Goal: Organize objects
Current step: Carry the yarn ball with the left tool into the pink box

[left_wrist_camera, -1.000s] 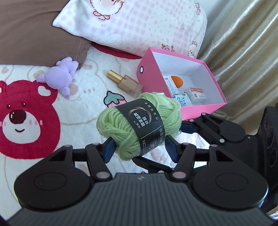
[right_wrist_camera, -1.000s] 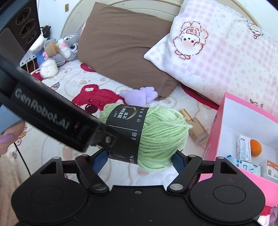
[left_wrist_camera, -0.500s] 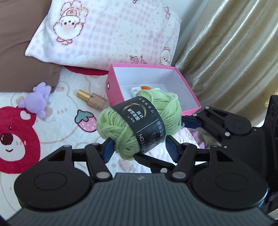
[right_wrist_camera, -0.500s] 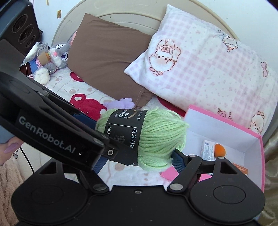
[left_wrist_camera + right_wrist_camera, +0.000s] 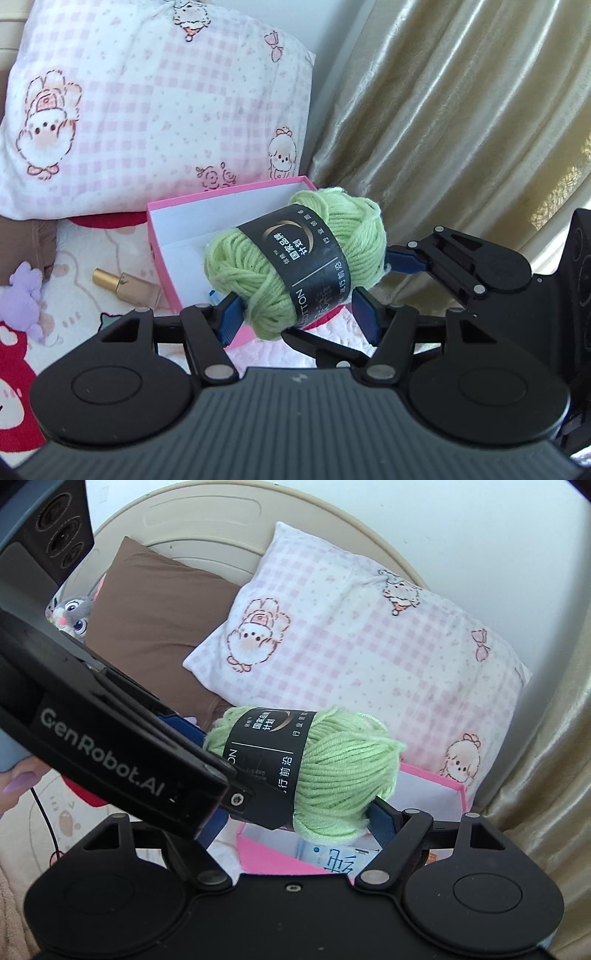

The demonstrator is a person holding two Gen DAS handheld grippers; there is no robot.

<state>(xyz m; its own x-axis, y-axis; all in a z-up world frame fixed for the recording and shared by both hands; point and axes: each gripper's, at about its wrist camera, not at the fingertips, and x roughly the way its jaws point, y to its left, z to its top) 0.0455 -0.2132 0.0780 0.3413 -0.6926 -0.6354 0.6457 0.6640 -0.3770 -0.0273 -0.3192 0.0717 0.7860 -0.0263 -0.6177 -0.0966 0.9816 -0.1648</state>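
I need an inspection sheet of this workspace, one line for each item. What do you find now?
Surface: bed cover with a bear print.
Job's things: green yarn ball held in the air, in front of the open pink box; packets lie in the box.
Clutter: perfume bottle and purple plush lie on the cover.
Grippers: left tongs and right tongs both clamp the ball; the right ones have just opened slightly.
Cables: thin black cable at the left edge.
Surroundings: checked pillow, brown pillow, rabbit toy, gold curtain.
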